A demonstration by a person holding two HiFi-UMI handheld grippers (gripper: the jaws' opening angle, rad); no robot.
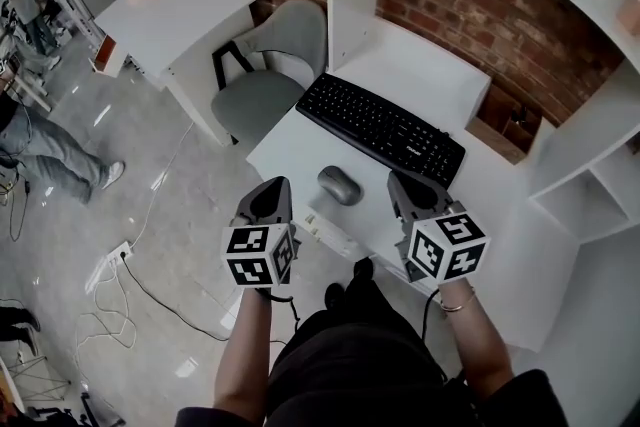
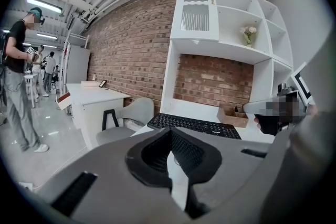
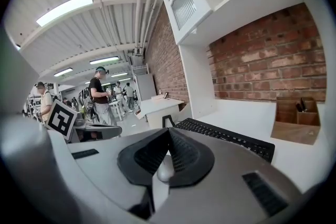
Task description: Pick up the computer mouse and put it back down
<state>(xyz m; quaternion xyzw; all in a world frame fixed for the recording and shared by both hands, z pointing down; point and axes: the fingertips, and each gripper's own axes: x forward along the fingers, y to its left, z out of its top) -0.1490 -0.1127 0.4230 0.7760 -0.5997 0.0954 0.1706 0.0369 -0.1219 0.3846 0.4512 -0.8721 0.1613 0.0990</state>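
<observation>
The left gripper (image 1: 272,187) hangs over the near edge of the counter (image 1: 300,155), its fingers closed on nothing. To its right the mouse (image 1: 340,185) lies on the counter just in front of the keyboard (image 1: 380,127). It sits between the 2 grippers and touches neither, and its long axis seems to run roughly along the keyboard's front edge. Further right, the right gripper (image 1: 402,183) also has its fingers closed and empty. Its own view shows the mouse straight ahead, below the fingertips. Both grippers are about equally near, but the right one looks better lined up; its fingers would have to open first.
</observation>
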